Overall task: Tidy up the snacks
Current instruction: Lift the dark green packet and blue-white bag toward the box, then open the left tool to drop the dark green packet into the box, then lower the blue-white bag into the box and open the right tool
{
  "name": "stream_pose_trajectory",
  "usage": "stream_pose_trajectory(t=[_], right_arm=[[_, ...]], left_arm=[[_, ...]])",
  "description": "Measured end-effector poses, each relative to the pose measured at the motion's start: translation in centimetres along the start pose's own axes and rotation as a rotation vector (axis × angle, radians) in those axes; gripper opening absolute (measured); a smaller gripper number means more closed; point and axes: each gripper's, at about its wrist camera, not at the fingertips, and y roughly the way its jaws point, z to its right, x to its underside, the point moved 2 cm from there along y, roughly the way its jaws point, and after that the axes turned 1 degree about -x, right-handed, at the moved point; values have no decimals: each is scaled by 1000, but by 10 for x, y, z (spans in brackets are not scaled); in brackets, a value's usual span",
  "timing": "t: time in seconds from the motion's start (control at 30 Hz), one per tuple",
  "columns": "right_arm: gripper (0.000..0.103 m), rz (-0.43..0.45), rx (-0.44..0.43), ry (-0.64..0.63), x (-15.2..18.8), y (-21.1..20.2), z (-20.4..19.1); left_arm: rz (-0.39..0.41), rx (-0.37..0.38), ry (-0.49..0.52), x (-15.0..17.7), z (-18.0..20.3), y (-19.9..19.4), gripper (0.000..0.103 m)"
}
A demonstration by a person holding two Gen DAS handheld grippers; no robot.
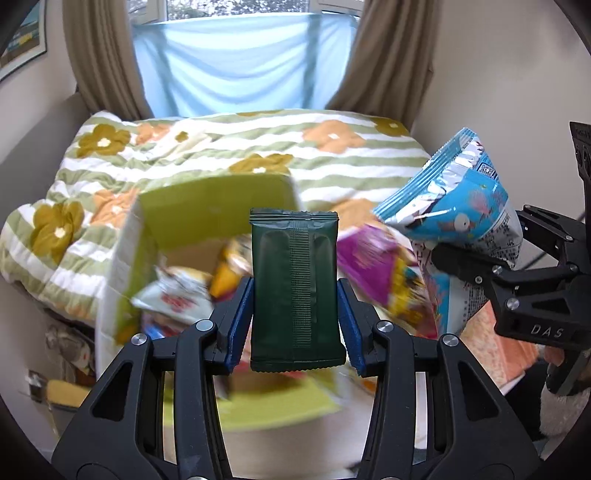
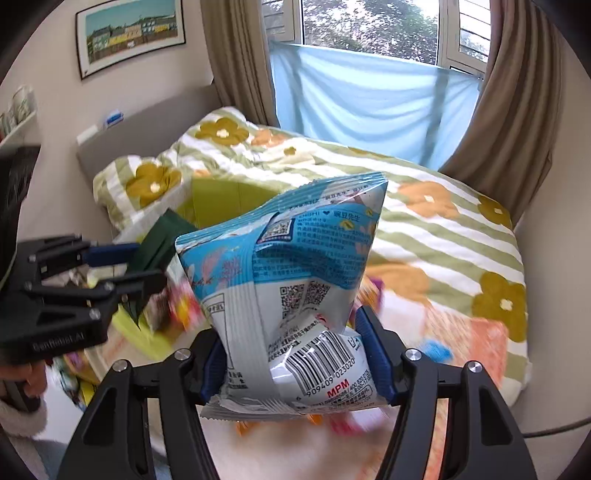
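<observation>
Left gripper (image 1: 295,317): its blue pads pressed both long edges of a dark green pouch (image 1: 295,291), which stood upright between them, seam side toward the camera.

Right gripper (image 2: 295,365): clamped on the lower part of a blue bag (image 2: 284,284) (puffy, barcode and QR codes showing), the bag's crimped top leaning up and right.

Box (image 1: 177,236): a lime-green carton stood beyond the left gripper, its flap raised, with blurred snack packets (image 1: 177,299) inside it.

Other snacks: a purple packet (image 1: 373,266) lay blurred between the pouch and the blue bag.

Setting: a bed (image 1: 351,155) with a striped, flowered quilt lay behind the box; brown curtains (image 1: 99,55) framed a pale blue cloth (image 1: 240,62) hung over the window.

Wall: a framed picture (image 2: 129,33) hung left of the window.

Person: a hand (image 2: 29,376) in a fleecy cuff gripped the left tool's handle.
</observation>
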Motion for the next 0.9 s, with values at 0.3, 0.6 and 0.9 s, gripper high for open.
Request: stream_pose_trajectory(t=[0.3, 0.6, 0.9], right_arm=[[60, -43, 22, 125, -65, 75, -35], [60, -123, 71, 216, -80, 131, -56], [60, -158, 77, 229, -84, 145, -59]], left_arm=[[-69, 17, -17, -44, -111, 67, 41], [-180, 79, -26, -47, -157, 137, 41], [-192, 43, -57, -31, -167, 135, 98]])
